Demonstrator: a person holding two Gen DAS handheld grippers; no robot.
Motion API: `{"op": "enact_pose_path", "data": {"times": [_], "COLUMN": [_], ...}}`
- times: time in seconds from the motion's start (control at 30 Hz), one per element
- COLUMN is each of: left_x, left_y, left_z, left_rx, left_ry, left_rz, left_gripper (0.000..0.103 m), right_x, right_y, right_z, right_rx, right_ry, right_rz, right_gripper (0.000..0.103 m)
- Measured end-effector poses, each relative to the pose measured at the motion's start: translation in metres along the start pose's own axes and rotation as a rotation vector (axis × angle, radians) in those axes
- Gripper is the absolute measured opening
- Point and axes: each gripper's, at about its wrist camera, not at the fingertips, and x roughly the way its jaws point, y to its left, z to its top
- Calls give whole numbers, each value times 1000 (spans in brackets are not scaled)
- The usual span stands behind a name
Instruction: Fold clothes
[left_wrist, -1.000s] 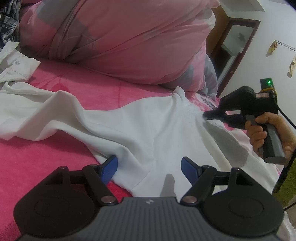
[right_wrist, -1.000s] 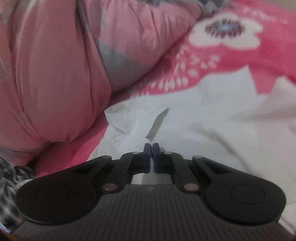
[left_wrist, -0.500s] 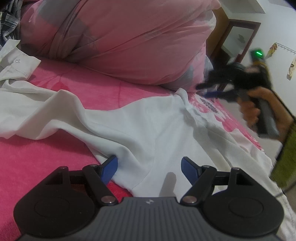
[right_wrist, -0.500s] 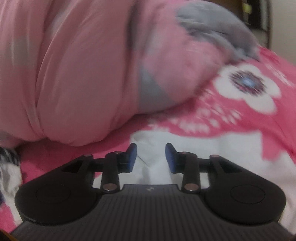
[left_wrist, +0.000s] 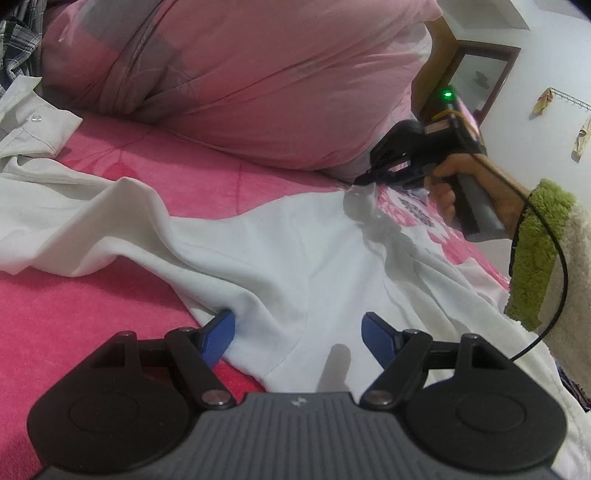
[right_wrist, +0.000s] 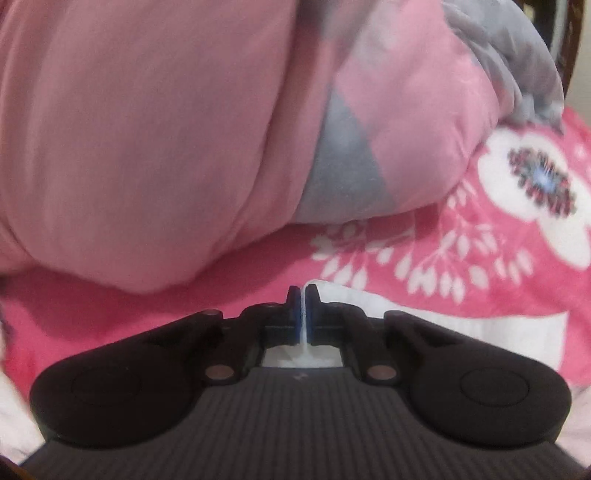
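Note:
A white garment (left_wrist: 295, 258) lies spread and rumpled on the pink bedspread (left_wrist: 74, 295). My left gripper (left_wrist: 297, 330) rests low at its near hem, open, with the cloth lying between the blue pads; the left fingertip (left_wrist: 221, 328) is tucked against a fold. At the garment's far corner my right gripper (left_wrist: 364, 181), held by a hand (left_wrist: 461, 177), is shut on a pinch of the white cloth. In the right wrist view the gripper (right_wrist: 303, 295) has a thin white strip of the garment (right_wrist: 369, 306) pressed between its pads.
A big pink and grey duvet bundle (left_wrist: 240, 74) rises right behind the garment and fills the right wrist view (right_wrist: 147, 147). A white buttoned shirt (left_wrist: 29, 125) and plaid cloth (left_wrist: 14, 44) lie at the far left. A green fleece sleeve (left_wrist: 535, 251) hangs at the right.
The right gripper let go, opened as it swung up and toward the duvet, then came down and shut on the garment's far corner. The left gripper has not moved.

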Motion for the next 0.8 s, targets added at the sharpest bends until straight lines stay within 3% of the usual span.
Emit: {"op": "enact_pose_path", "data": {"times": [0.27,0.43,0.6,0.7,0.8], "left_x": [1,2,3,2,2], "left_y": [-1,-1,0,1,2], "left_z": [-1,1,1,2,2], "left_rx": [8,7,1,-2,-8], "left_ry": [1,1,0,-1,-1], "left_rz": [3,2,-3,-6,-11], "left_gripper": [77,77,77,77,77], "right_x": [2,2,-20,-51,-73], "right_y": [-43,-57,-74,-87,-104], "right_z": [-9,-13,-14,-21,-37], "right_rx": [345,443,469,473,496], "right_ry": [-74,-132,-123,-103,-35], "right_rz": [151,161,202,212,193], "right_gripper": [0,4,5,6,15]}}
